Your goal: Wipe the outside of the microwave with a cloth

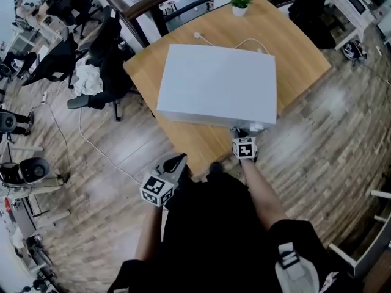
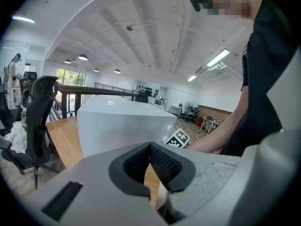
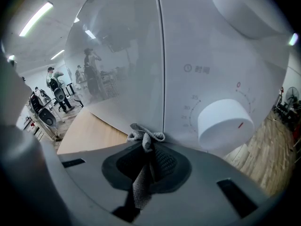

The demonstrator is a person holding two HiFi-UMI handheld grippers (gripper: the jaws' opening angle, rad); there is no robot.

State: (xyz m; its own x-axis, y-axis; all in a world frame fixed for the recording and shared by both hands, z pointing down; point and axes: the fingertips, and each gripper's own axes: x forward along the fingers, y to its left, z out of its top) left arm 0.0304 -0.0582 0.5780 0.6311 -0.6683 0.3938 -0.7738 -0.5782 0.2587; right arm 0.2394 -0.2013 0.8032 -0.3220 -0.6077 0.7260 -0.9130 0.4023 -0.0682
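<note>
**Left tool** (image 2: 150, 150): jaws clenched pad to pad, nothing between them. In the head view it is held near the person's body, off the near edge of the tabletop (image 1: 190, 144) and apart from the microwave (image 1: 217, 84).

**Right tool** (image 3: 150, 160): jaws clamped on a grey cloth (image 3: 145, 135). A bunched end of the cloth stands out past the jaw tips; a strip hangs back between the pads. The bunched end lies at the foot of the microwave front, on the seam between the door (image 3: 117, 60) and the control panel, and appears to touch it.

**Control panel:** the lower dial (image 3: 225, 121) sits just right of the cloth. The upper dial (image 3: 244, 8) is above it, partly cut off by the frame edge.

**Microwave:** white, standing on the wooden tabletop with its front toward the person. The right tool is at the right-hand end of that front.

**Behind the microwave:** a white cable (image 1: 243, 42) runs across the tabletop. A small potted plant (image 1: 240, 3) stands at the far corner.

**Left of the tabletop:** a black chair (image 1: 105, 72) on the wood floor (image 1: 342, 133).
</note>
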